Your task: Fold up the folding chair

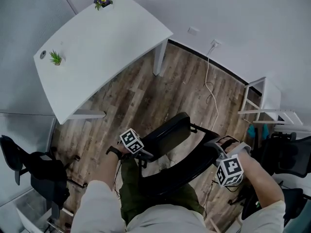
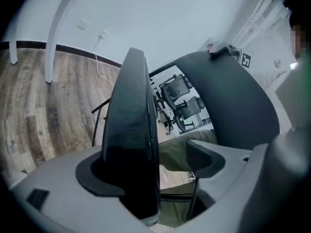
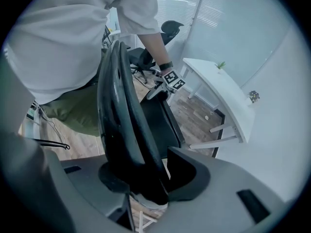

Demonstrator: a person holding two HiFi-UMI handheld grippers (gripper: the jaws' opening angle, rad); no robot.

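Head view: folding chair (image 1: 187, 171) stands on the wood floor (image 1: 141, 96) right in front of the person, looks partly closed. Seat (image 1: 165, 134) is tipped up, long axis 8 to 2 o'clock. Backrest (image 1: 204, 159) is the curved band at the seat's 5 o'clock, with the same 8-to-2 run.

Left gripper (image 2: 163, 166): jaws apart with the seat's edge standing between them. The edge lies against the 9 o'clock pad, the 3 o'clock pad stands clear with a gap, so no grip. Right gripper (image 3: 148, 176): jaws closed onto the backrest's top edge, pads on both faces, held.

Key relation: in the left gripper view the backrest sits at 2 o'clock from the seat, not touching it. The gap between the two panels is open, and a trouser leg (image 2: 177, 152) shows through it. In the head view the left gripper is at the seat's 8 o'clock end and the right gripper at the backrest's 2 o'clock end.

Judgement: to finish, the seat must swing flat onto the backrest, toward 5 o'clock in the head view, with the right gripper steadying. The left gripper is nearer the seat but loose, so it probably has to re-clamp or push with the touching pad. Risk: the seat drops back open
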